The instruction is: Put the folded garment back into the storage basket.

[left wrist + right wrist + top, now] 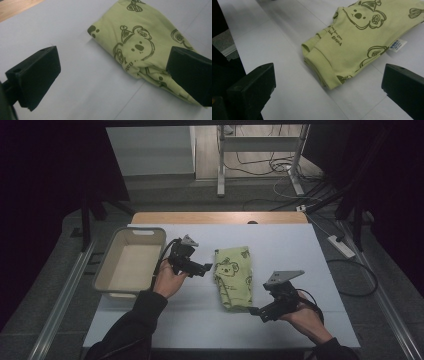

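Garment (233, 277), a folded light-green cloth printed with bear outlines, lies near the middle of the white table (280, 245) in the high view. A beige plastic bin (131, 262) stands at the table's left side, apart from the cloth. The left gripper (206, 268) hangs just beside the cloth's left edge; the right gripper (256, 310) sits at its near right corner. Neither holds anything.

Left gripper view: both black jaws stand wide apart and empty, with the cloth's folded edge ahead and toward the right jaw.

Right gripper view: jaws likewise spread wide and empty, with the stacked hem layers lying between and beyond them. A small white label (397, 45) projects from one side.

Assessment: the item appears soft, light and limp, liable to unfold if lifted by one layer. A pinch across the full thickness at the folded hem looks most secure.
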Tool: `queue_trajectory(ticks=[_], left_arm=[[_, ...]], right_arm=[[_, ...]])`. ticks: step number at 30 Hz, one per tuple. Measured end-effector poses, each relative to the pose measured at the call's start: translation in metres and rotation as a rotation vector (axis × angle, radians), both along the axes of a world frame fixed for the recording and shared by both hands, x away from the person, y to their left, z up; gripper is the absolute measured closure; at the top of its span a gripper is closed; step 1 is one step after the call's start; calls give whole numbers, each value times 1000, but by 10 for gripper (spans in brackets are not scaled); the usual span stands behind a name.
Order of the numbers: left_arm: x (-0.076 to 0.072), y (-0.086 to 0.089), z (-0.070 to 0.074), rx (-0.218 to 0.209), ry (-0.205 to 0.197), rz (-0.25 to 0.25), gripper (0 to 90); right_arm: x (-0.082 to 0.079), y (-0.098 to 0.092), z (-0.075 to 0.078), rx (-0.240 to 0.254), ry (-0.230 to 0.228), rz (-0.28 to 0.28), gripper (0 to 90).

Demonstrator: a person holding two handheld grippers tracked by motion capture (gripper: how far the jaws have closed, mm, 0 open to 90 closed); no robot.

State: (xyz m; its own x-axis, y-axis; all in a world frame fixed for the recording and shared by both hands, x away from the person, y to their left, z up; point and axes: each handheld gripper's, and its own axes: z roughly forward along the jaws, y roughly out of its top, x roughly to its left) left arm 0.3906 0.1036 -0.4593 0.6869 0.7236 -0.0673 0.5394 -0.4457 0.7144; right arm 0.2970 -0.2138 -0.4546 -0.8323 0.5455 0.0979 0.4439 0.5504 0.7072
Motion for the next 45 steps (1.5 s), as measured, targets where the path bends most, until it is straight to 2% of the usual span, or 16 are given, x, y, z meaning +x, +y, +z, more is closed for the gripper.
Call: queue_trajectory(ticks=[4,10,15,18,28,39,45], left_arm=[[7,-7,-3,14,3,-8,0],[17,-16,-8,25,10,-18,0],[27,-22,-11,34,13,-15,0],[32,-25,-14,27,18,-14,0],[47,-36,-22,59,17,-15,0],[60,-47,-28,92,23,-10,0],[66,-52,-32,117,24,-8,0]], right_arm=[[1,3,-1,1,15,6,0],[4,9,-2,-23,10,18,0],[8,13,-4,-26,30,26,0],[10,16,-6,-26,37,29,0],[13,25,-11,-59,39,42,0],[19,39,-21,-105,57,85,0],[24,44,-25,-100,73,91,0]])
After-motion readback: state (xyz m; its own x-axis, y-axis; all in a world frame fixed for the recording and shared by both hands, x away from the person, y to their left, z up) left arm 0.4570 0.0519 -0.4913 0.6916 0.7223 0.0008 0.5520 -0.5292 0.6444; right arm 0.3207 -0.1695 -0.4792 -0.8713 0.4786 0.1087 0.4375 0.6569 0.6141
